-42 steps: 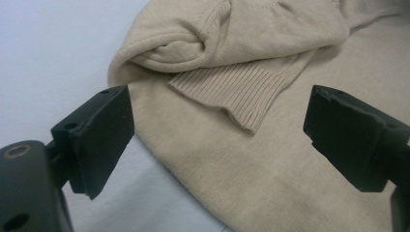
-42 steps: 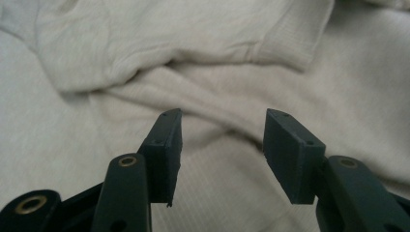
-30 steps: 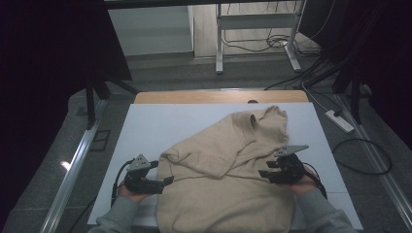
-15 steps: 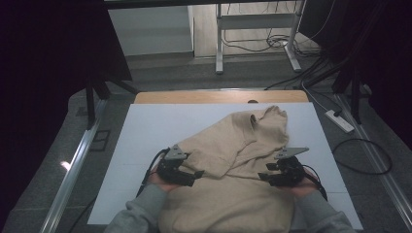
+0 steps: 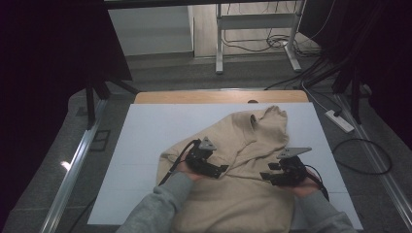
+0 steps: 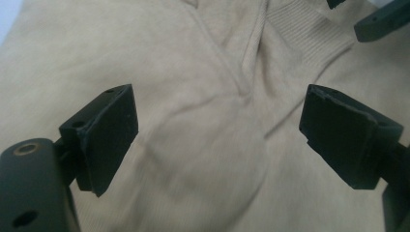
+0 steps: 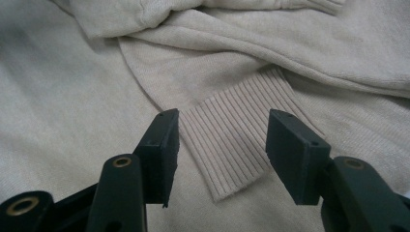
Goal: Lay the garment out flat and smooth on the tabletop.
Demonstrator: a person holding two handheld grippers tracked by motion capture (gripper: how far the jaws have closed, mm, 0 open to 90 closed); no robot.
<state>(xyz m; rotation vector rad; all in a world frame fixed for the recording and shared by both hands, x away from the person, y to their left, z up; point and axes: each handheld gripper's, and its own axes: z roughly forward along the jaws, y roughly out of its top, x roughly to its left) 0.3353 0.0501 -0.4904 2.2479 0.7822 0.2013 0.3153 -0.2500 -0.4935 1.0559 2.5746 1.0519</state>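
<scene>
1. Gripper states first: my left gripper (image 5: pixel 221 170) stood with its jaws spread wide and nothing pinched; in the left gripper view the two black pads framed bare beige knit, with a seam fold running between them.
2. My right gripper (image 5: pixel 265 175) also had its jaws parted. In the right gripper view the ribbed cuff (image 7: pixel 232 145) of a sleeve lay in the gap between the pads, but I could see clear space on either side of it, so nothing was clamped.
3. Both grippers sat low over the beige sweater (image 5: pixel 243 194), the left one over its left-middle area, the right one near its right edge, their jaws pointing toward each other across the garment.
4. I saw the left hand (image 5: pixel 187 167) behind its gripper with a grey sleeve (image 5: pixel 160 208) coming in from the bottom of the high view; the right hand (image 5: pixel 303 179) held its gripper from the right side, a black cable looping behind it.
5. The sweater lay crumpled on the white sheet (image 5: pixel 145 145) covering the counter (image 5: pixel 194 97), its lower part reaching the near edge and a folded-over portion with a ribbed hem pointing toward the far right.
6. In the left gripper view, the tips of the right gripper appeared at the top right corner, just above a ribbed band of the knit.
7. Beyond the counter I could make out a grey floor, cables, a white power strip (image 5: pixel 340 121) to the right, and the legs of a white frame (image 5: pixel 218 43).
</scene>
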